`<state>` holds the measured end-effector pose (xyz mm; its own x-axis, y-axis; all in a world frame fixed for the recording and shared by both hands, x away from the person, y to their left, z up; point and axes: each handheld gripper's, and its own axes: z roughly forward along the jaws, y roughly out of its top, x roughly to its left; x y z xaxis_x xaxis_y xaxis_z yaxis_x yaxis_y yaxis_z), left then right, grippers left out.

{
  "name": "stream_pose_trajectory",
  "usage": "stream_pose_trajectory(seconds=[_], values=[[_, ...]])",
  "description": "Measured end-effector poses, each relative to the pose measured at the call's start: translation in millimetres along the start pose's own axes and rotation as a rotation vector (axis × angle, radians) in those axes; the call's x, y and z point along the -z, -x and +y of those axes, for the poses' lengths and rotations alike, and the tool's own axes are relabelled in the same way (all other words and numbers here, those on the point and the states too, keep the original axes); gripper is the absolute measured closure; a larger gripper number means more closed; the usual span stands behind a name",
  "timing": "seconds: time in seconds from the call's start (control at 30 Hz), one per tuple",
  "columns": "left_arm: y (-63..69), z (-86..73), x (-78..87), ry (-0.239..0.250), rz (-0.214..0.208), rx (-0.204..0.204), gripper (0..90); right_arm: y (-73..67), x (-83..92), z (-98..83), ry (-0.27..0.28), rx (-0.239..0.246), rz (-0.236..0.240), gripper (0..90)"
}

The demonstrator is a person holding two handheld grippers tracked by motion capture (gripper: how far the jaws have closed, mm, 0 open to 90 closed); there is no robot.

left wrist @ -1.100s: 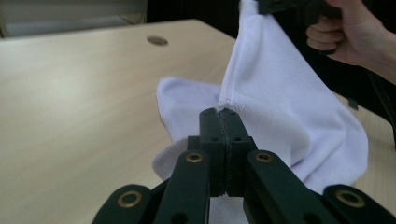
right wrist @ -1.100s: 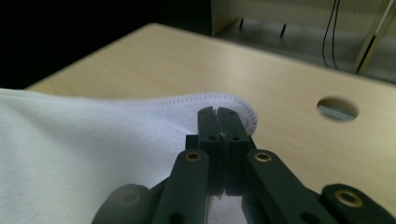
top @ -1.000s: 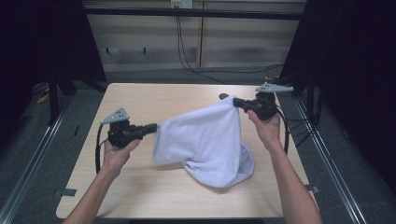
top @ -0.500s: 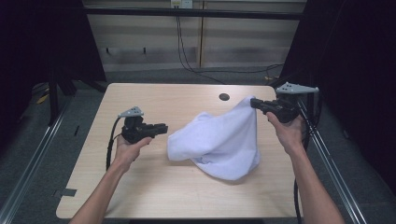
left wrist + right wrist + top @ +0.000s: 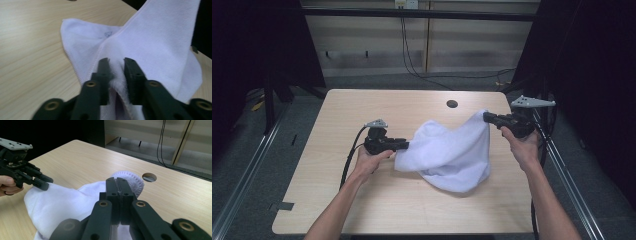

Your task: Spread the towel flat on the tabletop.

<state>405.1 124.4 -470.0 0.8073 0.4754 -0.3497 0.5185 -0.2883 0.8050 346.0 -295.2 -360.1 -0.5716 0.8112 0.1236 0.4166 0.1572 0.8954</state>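
A white cloth (image 5: 452,150) hangs between the two grippers, its lower part bunched on the wooden table (image 5: 362,200). My left gripper (image 5: 406,145) is low over the table at the cloth's left edge. In the left gripper view its jaws (image 5: 116,62) have just been closing, and a hemmed fold of the cloth (image 5: 155,37) is pinched between the pads. My right gripper (image 5: 486,117) is held higher at the right, shut on the cloth's upper right corner. In the right gripper view its jaws (image 5: 116,180) are pressed together over the cloth (image 5: 62,202), with the left gripper (image 5: 43,183) beyond at the left.
A round cable hole (image 5: 452,104) lies in the table behind the cloth, also seen as the hole (image 5: 149,177) in the right gripper view. Black frame rails run along both table sides. Cables hang against the back wall.
The left gripper let go of the cloth's left corner, moved right and down, and took hold of the cloth's edge again. The right gripper shifted right with its corner. The cloth sagged onto the table.
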Motion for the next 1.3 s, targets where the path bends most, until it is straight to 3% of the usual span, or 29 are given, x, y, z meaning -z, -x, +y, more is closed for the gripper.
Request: stream_pose_trajectory(seconds=[0.17,0.33,0.37,0.43,0.53,0.63,0.73,0.8,0.9,1.0,1.07,1.1,1.13,1.23,1.3], values=[[7.6,16.1,15.8,0.069,0.026,-0.024,84.5,3.9,2.9,-1.7,0.008,-0.01,-0.01,89.3],[16.0,54.6,62.9,0.222,0.054,-0.051,85.1,12.2,14.5,8.6,0.047,-0.027,-0.031,89.3],[20.3,62.5,73.8,0.249,0.066,-0.072,85.6,13.7,18.4,12.1,0.066,-0.033,-0.032,89.3],[31.0,75.0,95.6,0.295,0.046,-0.106,86.0,15.3,28.7,19.3,0.107,-0.042,-0.026,89.3],[55.1,80.3,125.8,0.335,0.014,-0.183,86.0,8.7,50.1,25.7,0.172,-0.034,0.011,89.3],[84.1,61.0,143.7,0.321,-0.013,-0.251,85.9,-11.3,74.0,19.2,0.194,-0.005,0.051,89.3],[103.7,15.6,146.9,0.242,-0.05,-0.267,85.7,-36.9,97.8,-10.4,0.192,0.001,0.111,89.2],[110.4,-21.3,143.1,0.182,-0.06,-0.254,85.7,-54.5,109.7,-41.2,0.14,0.011,0.13,89.2],[121.4,-72.7,136.2,0.084,-0.125,-0.214,85.7,-80.6,125.3,-93.9,0.05,-0.012,0.169,89.1],[136.8,-108.4,134.7,-0.03,-0.185,-0.215,84.8,-108.5,138.8,-142.1,-0.07,-0.046,0.21,88.3],[145.1,-120.2,137.4,-0.09,-0.218,-0.237,82.9,-123.9,148.7,-164.1,-0.131,-0.067,0.231,83.8],[147.0,-122.8,139.5,-0.096,-0.235,-0.23,81.7,-128.7,152.3,-171.1,-0.153,-0.083,0.246,79.2],[147.1,-123.7,141.5,-0.091,-0.248,-0.221,79.0,-132.1,154.9,-174.2,-0.173,-0.082,0.226,74.3],[141.2,-119.1,147.3,-0.046,-0.247,-0.209,69.1,-125.1,156.1,-167.7,-0.13,-0.074,0.181,67.3],[130.2,-112.6,146.2,-0.014,-0.233,-0.177,65.4,-114.5,145.1,-162.1,-0.108,-0.073,0.163,65.0]])
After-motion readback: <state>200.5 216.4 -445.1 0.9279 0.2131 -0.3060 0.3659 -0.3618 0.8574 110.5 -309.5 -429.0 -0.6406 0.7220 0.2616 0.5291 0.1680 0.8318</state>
